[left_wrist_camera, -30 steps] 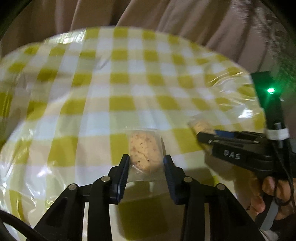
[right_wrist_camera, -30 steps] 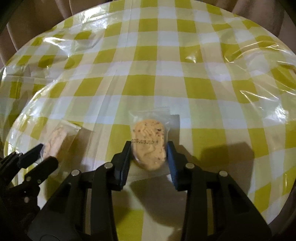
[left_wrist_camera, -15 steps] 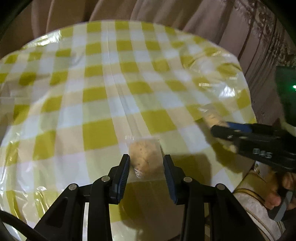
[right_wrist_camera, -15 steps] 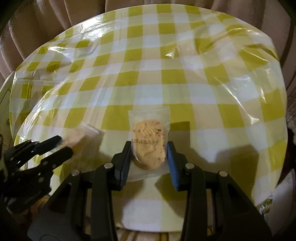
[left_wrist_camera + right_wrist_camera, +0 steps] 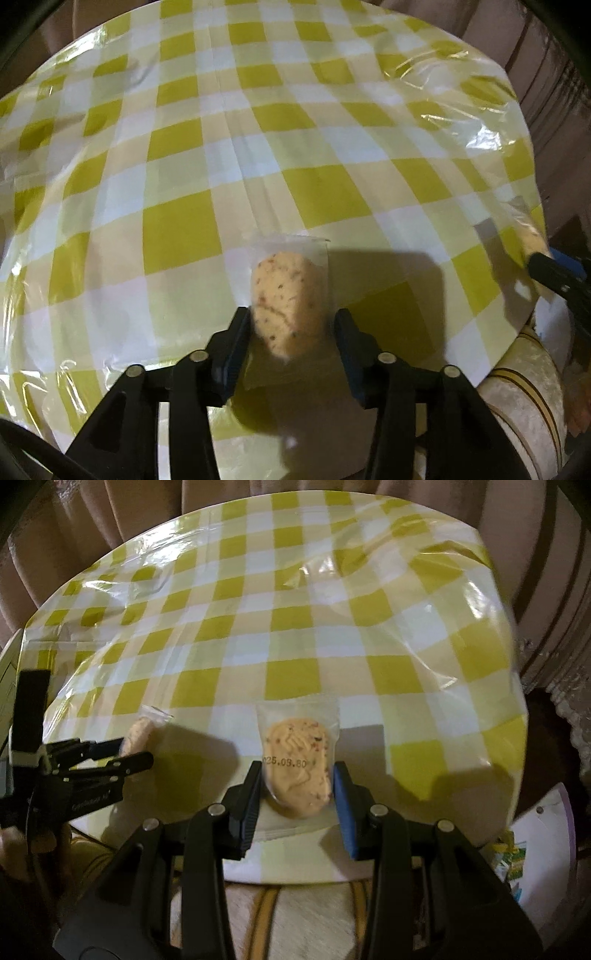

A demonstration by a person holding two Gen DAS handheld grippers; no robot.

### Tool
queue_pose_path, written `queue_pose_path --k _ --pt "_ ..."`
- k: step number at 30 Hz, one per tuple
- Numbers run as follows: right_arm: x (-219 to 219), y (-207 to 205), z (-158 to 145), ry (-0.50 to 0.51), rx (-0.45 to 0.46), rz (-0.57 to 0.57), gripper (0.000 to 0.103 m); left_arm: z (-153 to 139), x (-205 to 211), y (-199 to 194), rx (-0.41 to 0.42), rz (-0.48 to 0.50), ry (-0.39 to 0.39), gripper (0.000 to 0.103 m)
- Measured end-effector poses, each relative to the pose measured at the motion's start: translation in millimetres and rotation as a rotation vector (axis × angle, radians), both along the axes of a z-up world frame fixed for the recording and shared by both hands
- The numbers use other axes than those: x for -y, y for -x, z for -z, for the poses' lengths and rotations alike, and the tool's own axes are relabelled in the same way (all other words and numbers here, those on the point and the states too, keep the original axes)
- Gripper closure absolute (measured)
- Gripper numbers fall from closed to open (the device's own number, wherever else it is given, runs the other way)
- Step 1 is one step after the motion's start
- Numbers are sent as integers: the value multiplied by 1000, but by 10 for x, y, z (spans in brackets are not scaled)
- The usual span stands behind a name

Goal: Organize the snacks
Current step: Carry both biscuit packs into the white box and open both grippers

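My left gripper (image 5: 293,325) hangs over the near edge of the table (image 5: 295,147), its jaws opening. A speckled cookie in a clear wrapper (image 5: 284,295) stands between the fingers, against the left pad, with a small gap at the right pad. In the right wrist view my right gripper (image 5: 297,786) is shut on a second wrapped cookie (image 5: 297,760) with a printed date, also above the near table edge. That view shows the left gripper (image 5: 129,753) at the left with its cookie (image 5: 138,733). The right gripper (image 5: 554,273) shows at the left wrist view's right edge.
The round table (image 5: 295,627) wears a yellow-and-white checked cloth under wrinkled clear plastic. Beige curtains (image 5: 92,535) hang behind it. A cream striped cushion (image 5: 295,915) lies below the near edge. Papers and packets (image 5: 543,834) sit low at the right.
Both grippers have drawn back from the table's middle to its near edge with their cookies. The left jaws have spread apart and its cookie now leans to the left pad.
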State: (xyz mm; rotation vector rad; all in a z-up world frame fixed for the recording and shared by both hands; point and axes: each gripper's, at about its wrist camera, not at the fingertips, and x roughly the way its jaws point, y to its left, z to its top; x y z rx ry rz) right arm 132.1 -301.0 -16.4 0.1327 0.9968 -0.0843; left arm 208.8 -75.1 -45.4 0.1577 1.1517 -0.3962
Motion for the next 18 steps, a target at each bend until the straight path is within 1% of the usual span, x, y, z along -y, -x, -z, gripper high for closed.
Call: queue_pose_path --k 3,4,5,6,11,15,17,18 --pt "66 84 -24 8 4 14 62 15 108 -9 15 21 -65 52" --pt "97 123 -35 9 6 21 62 15 136 -3 21 30 -78 58" --pt "123 152 -43 9 7 25 62 8 154 3 23 38 -80 63" --pt "145 180 -49 10 9 30 62 3 171 9 16 46 -77 64" --pt "291 330 -78 7 14 56 62 -47 337 97 10 101 -64 64" --pt "430 463 -114 3 20 73 62 -238 511 214 18 142 8 64" --pt "543 566 -141 3 25 87 62 -373 656 324 20 173 61 64" --pt "601 615 -153 4 27 96 62 -459 762 408 22 200 99 64"
